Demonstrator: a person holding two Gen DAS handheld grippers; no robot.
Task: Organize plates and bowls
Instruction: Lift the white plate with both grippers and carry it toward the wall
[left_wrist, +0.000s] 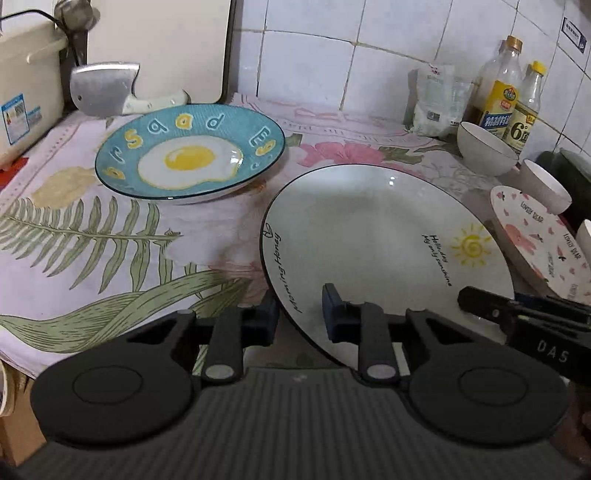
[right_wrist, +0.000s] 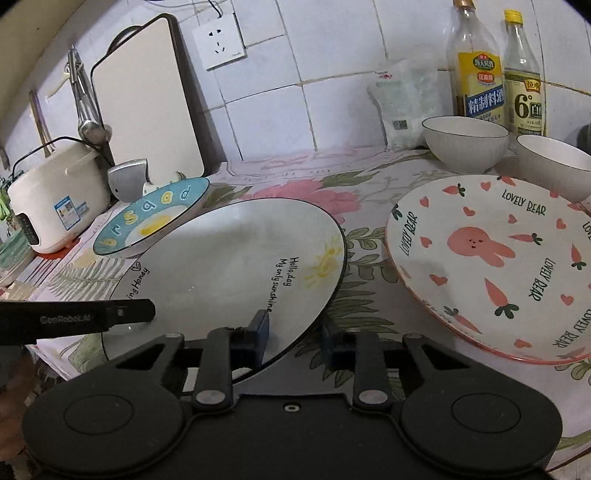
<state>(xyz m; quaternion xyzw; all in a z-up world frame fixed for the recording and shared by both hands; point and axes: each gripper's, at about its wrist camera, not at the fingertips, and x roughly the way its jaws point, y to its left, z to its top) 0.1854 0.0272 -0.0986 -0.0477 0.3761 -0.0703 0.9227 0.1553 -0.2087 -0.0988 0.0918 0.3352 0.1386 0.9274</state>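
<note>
A white plate with a sun drawing (left_wrist: 380, 236) (right_wrist: 236, 266) is tilted above the flowered cloth. My left gripper (left_wrist: 300, 314) straddles its near left rim, one finger under and one over. My right gripper (right_wrist: 293, 334) straddles its near right rim the same way. Both sets of jaws stand apart around the rim; contact is unclear. A blue fried-egg plate (left_wrist: 190, 151) (right_wrist: 151, 218) lies behind to the left. A pink rabbit plate (right_wrist: 495, 266) (left_wrist: 539, 240) lies to the right. Two white bowls (right_wrist: 465, 142) (right_wrist: 554, 166) stand behind it.
A rice cooker (right_wrist: 55, 195), a cleaver (left_wrist: 105, 88) and a cutting board (right_wrist: 147, 103) stand at the back left. Two bottles (right_wrist: 480, 74) (right_wrist: 522, 81) and a plastic bag (right_wrist: 406, 103) stand against the tiled wall at the back right.
</note>
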